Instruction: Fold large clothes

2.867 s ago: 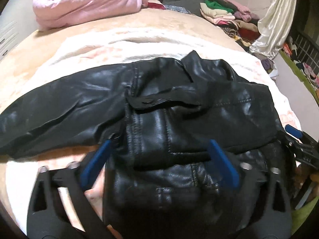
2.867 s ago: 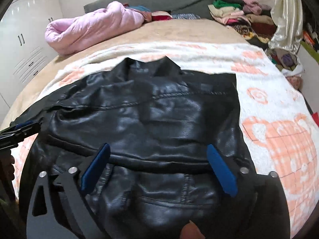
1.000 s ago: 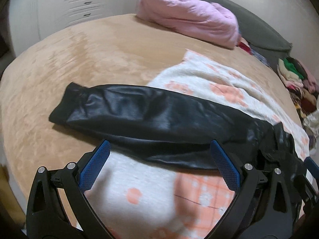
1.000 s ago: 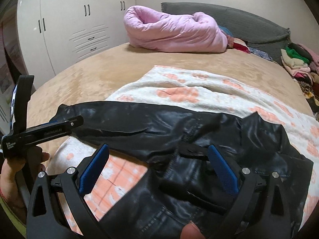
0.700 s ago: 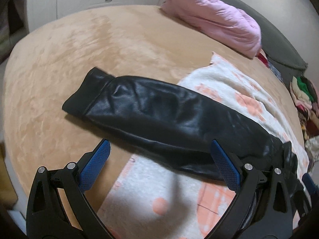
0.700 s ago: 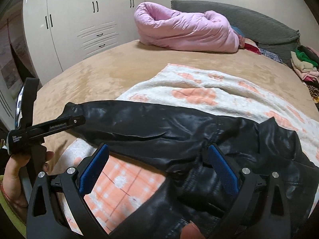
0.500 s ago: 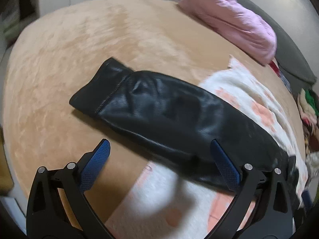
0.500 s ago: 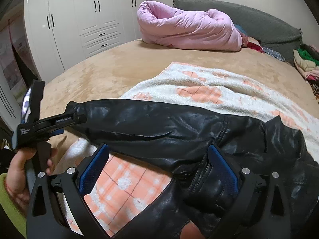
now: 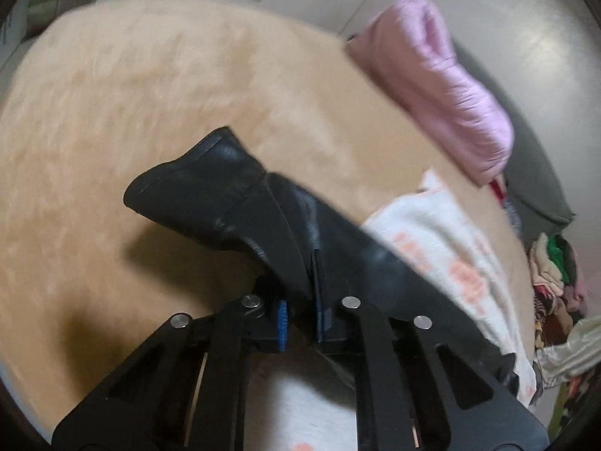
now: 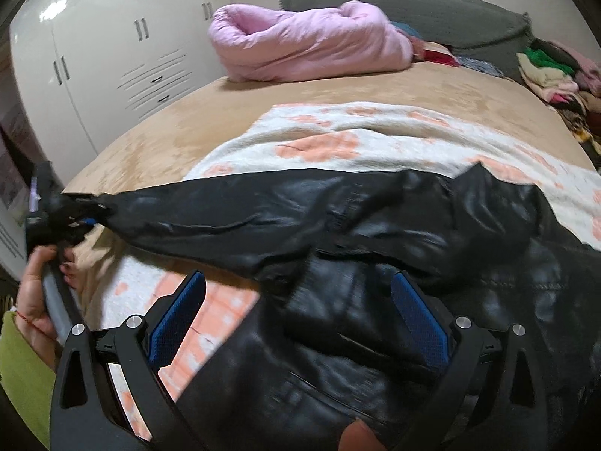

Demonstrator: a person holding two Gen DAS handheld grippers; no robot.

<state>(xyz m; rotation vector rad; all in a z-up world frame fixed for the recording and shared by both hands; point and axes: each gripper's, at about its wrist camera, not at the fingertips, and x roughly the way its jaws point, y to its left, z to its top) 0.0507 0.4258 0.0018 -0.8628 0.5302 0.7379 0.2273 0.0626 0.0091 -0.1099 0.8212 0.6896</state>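
Observation:
A black leather jacket (image 10: 375,225) lies on a white and orange blanket (image 10: 338,139), one sleeve (image 9: 263,218) stretched out to the left over the tan bed cover. My left gripper (image 9: 300,300) is closing its jaws on that sleeve near the cuff (image 9: 195,195), and the leather is pinched between the blue pads (image 9: 282,319). The cuff end stands up off the bed. In the right wrist view the left gripper (image 10: 64,214) grips the sleeve's end. My right gripper (image 10: 298,323) hangs open low over the jacket's body, nothing pinched between its pads (image 10: 420,323).
A rolled pink duvet (image 10: 311,41) lies at the head of the bed against a grey headboard (image 10: 432,7). White wardrobe doors (image 10: 97,60) stand on the left. A pile of folded clothes (image 10: 552,71) sits at the far right. A hand (image 10: 33,285) holds the left gripper.
My left gripper has slid toward the cuff end of the sleeve and gone from wide open to shut on it, lifting the cuff. My right gripper has dropped slightly over the jacket, still open.

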